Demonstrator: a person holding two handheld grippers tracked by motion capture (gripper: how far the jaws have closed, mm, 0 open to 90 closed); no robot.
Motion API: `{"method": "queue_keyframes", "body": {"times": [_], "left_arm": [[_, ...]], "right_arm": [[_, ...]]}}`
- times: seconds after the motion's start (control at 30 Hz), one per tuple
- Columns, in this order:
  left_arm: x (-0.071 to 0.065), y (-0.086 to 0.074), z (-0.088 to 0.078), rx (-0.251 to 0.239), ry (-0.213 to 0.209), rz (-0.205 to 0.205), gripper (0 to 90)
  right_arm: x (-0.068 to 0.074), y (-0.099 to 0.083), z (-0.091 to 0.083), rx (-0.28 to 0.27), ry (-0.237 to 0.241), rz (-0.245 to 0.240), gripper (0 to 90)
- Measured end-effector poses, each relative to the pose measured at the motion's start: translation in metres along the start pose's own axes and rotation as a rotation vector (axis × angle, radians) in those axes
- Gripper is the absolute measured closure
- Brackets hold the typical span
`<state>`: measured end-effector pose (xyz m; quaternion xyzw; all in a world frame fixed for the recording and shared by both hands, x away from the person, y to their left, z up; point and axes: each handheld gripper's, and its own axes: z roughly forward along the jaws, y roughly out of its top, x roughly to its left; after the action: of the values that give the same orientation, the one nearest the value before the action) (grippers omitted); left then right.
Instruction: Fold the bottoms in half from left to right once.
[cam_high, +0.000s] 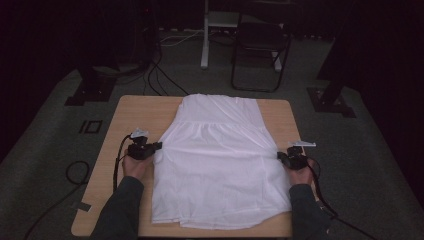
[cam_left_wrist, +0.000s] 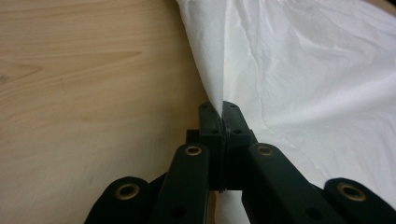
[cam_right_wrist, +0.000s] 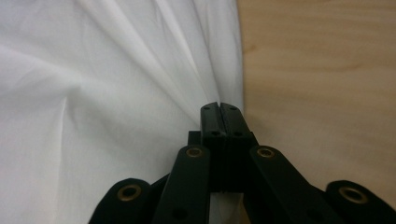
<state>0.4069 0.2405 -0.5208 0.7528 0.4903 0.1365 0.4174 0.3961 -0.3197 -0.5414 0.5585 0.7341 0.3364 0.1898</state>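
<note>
sleeves (cam_high: 120, 207): dark grey, long, on both forearms | left gripper (cam_left_wrist: 221, 108): black, two linked arms with brass-ringed holes and small dark screws; pale grey three-cornered plate on top; black cable trailing | right gripper (cam_right_wrist: 219, 107): same black build, brass rivets, grey plate, black cable

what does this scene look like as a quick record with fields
surface: wooden table
item: white garment, spread flat, narrow end away from the person
left gripper: shut on the garment's left edge, cloth pinched between the jaws
right gripper: shut on the garment's right edge
grip height: both about halfway along the garment
background: dark floor with cables, black chair beyond the table
</note>
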Motion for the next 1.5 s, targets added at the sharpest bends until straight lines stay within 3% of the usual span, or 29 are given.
{"method": "queue_keyframes", "body": {"times": [0.07, 0.2, 0.37, 0.53, 0.6, 0.63, 0.7, 0.77, 0.87, 0.97, 1.07, 1.2, 1.3, 1.33, 1.37, 1.4, 1.43, 1.5], "left_arm": [[-0.001, -0.005, -0.004, 0.002, -0.001, 0.009, 89.7], [-0.012, -0.034, -0.032, 0.015, -0.022, 0.032, 89.6], [-0.031, -0.060, -0.064, 0.027, -0.032, 0.056, 89.3], [-0.037, -0.081, -0.073, 0.095, -0.065, 0.059, 89.1], [-0.035, -0.078, -0.074, 0.101, -0.076, 0.078, 82.6], [-0.034, -0.075, -0.076, 0.076, -0.067, 0.087, 72.6], [-0.031, -0.064, -0.077, 0.033, -0.066, 0.077, 59.2], [-0.027, -0.051, -0.076, 0.005, -0.041, 0.079, 53.0], [-0.022, -0.030, -0.066, -0.016, -0.015, 0.066, 50.0], [-0.017, -0.014, -0.050, -0.008, -0.004, 0.052, 48.6], [-0.013, -0.004, -0.031, 0.007, 0.000, 0.036, 48.6], [-0.006, -0.001, -0.003, 0.058, -0.009, -0.009, 48.0], [-0.004, -0.004, 0.014, 0.113, -0.052, -0.044, 47.1], [-0.005, -0.005, 0.018, 0.130, -0.082, -0.048, 48.5], [-0.007, -0.006, 0.020, 0.139, -0.121, -0.029, 59.4], [-0.011, -0.006, 0.019, 0.125, -0.133, -0.001, 80.1], [-0.015, -0.005, 0.016, 0.104, -0.130, 0.023, 85.8], [-0.022, 0.000, 0.004, 0.041, -0.134, 0.050, 87.7]], "right_arm": [[0.003, -0.006, -0.005, -0.002, 0.010, -0.005, 89.5], [0.015, -0.034, -0.031, 0.003, 0.058, -0.025, 89.4], [0.029, -0.066, -0.061, 0.009, 0.095, -0.032, 89.4], [0.038, -0.089, -0.081, 0.004, 0.111, -0.015, 88.6], [0.041, -0.090, -0.084, 0.014, 0.101, -0.028, 79.6], [0.041, -0.088, -0.084, 0.007, 0.093, -0.038, 69.3], [0.040, -0.080, -0.084, -0.021, 0.111, -0.038, 60.1], [0.040, -0.064, -0.083, -0.056, 0.126, -0.036, 56.6], [0.047, -0.031, -0.073, -0.095, 0.146, -0.074, 55.7], [0.057, 0.001, -0.051, -0.096, 0.160, -0.127, 55.7], [0.064, 0.024, -0.020, -0.061, 0.199, -0.127, 55.8], [0.073, 0.037, 0.013, -0.007, 0.211, -0.114, 53.7], [0.077, 0.037, 0.029, 0.039, 0.203, -0.125, 55.6], [0.078, 0.036, 0.031, 0.050, 0.212, -0.122, 61.9], [0.078, 0.036, 0.032, 0.058, 0.220, -0.120, 70.5], [0.079, 0.036, 0.031, 0.056, 0.217, -0.123, 81.4], [0.079, 0.036, 0.028, 0.050, 0.209, -0.128, 87.2], [0.081, 0.037, 0.018, 0.007, 0.179, -0.157, 88.5]]}}
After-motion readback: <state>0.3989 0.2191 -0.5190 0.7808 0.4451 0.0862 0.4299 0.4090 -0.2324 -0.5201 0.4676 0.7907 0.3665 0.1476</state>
